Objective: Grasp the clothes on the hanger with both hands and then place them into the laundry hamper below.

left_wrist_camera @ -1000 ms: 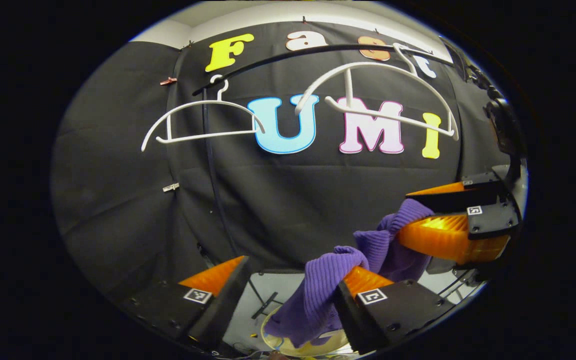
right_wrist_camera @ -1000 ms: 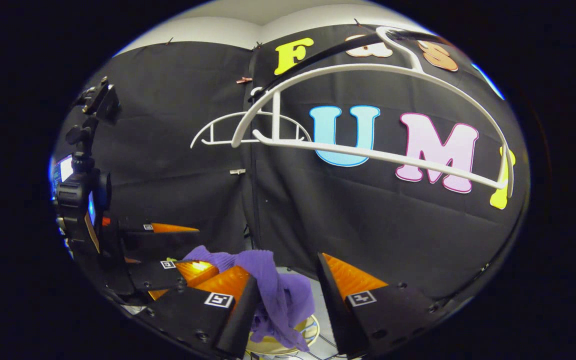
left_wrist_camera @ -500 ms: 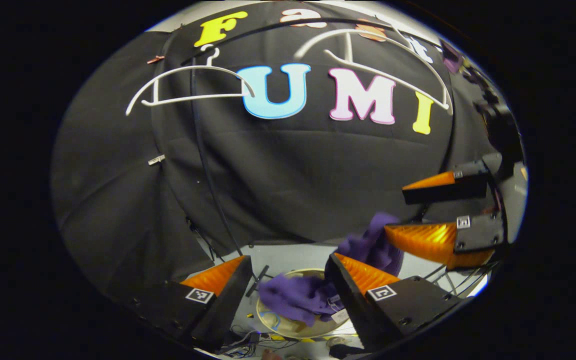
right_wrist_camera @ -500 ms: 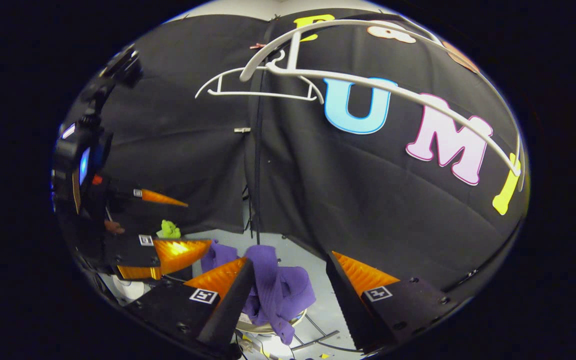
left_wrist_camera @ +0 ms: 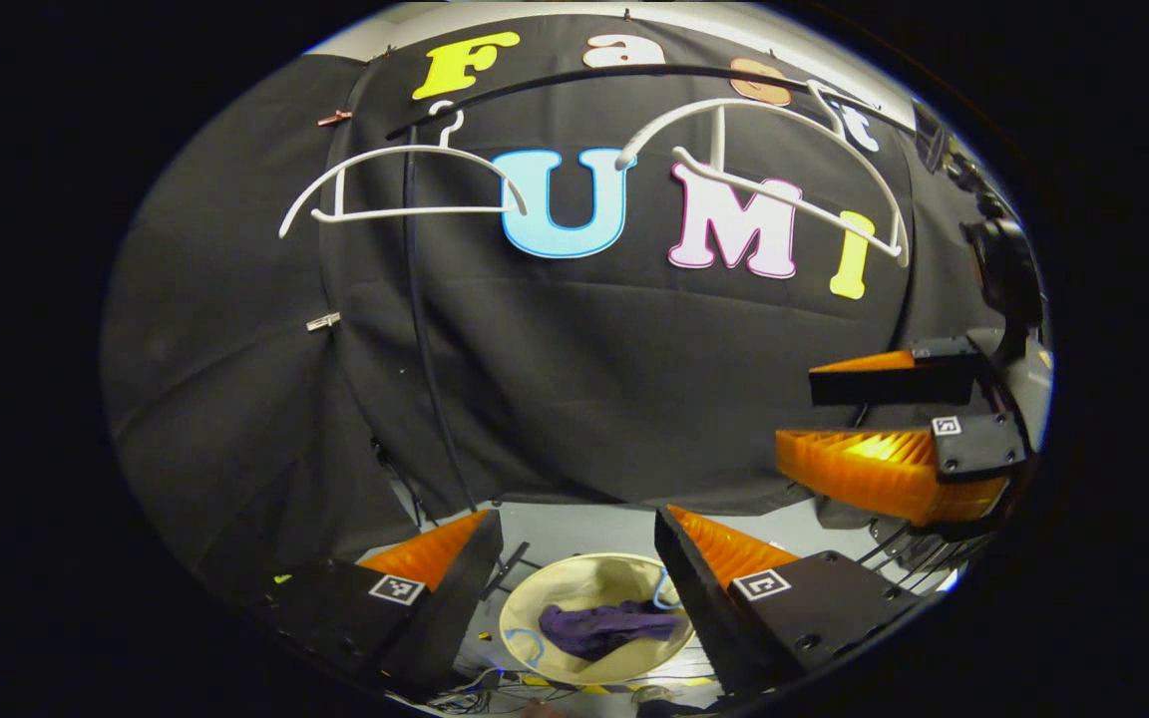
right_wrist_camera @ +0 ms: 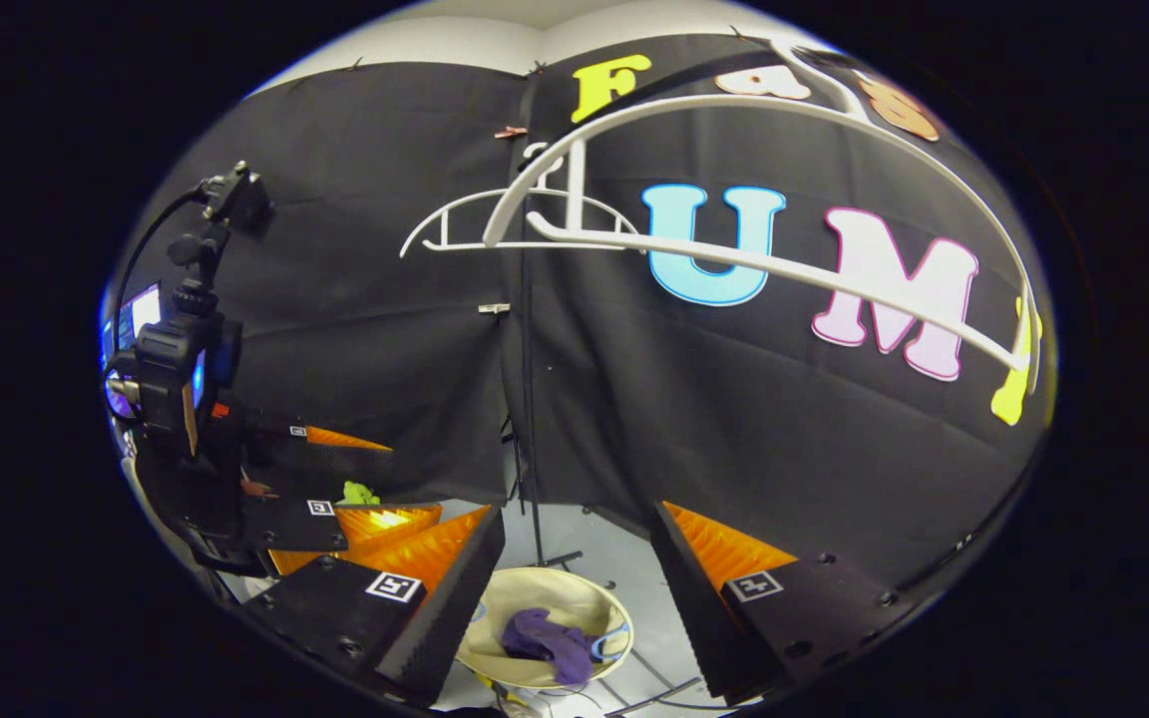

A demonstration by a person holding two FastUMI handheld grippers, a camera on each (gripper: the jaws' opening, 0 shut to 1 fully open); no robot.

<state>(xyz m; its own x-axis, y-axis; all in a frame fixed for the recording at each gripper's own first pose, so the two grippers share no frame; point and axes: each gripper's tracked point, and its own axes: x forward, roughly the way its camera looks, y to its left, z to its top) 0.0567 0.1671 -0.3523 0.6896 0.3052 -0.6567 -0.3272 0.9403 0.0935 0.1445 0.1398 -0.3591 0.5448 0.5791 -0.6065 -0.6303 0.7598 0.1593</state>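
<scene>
The purple garment (left_wrist_camera: 606, 628) lies crumpled inside the round cream hamper (left_wrist_camera: 535, 608) on the floor below; in the right gripper view the purple garment (right_wrist_camera: 547, 643) also rests in the hamper (right_wrist_camera: 525, 588). My left gripper (left_wrist_camera: 579, 543) hangs above it, open and empty. My right gripper (right_wrist_camera: 574, 543) is open too, with nothing between its fingers. The right gripper (left_wrist_camera: 839, 419) appears at the right of the left gripper view, and the left gripper (right_wrist_camera: 385, 479) at the lower left of the right gripper view. Two bare white hangers (left_wrist_camera: 405, 184) (left_wrist_camera: 774, 160) hang on the black rail.
A black stand pole (left_wrist_camera: 425, 329) runs down from the rail (left_wrist_camera: 634, 75) to the grey floor (right_wrist_camera: 614, 558). A small green thing (right_wrist_camera: 359, 493) lies on the floor at the left. Cables trail near the hamper's base.
The purple garment left both grippers and dropped into the hamper. Both grippers have lifted a little above it and stand open.
</scene>
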